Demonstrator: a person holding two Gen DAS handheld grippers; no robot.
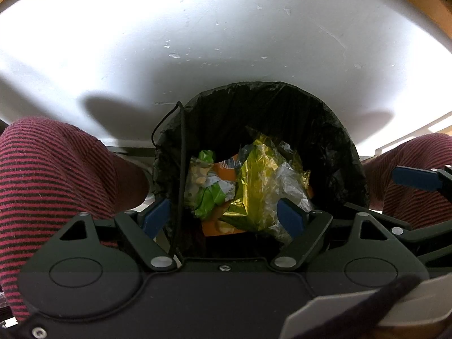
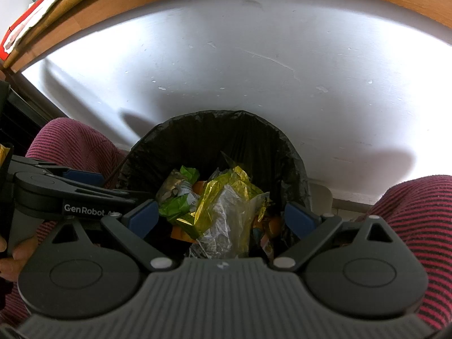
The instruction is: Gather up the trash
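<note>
The bin (image 1: 282,107), lined in black plastic, sits at centre frame against a white wall (image 1: 226,28). Inside lie crumpled wrappers (image 1: 254,186), green, gold and clear. The left gripper (image 1: 224,216) and right gripper (image 2: 223,219) hover above it, fingers wide, holding nothing.
</note>
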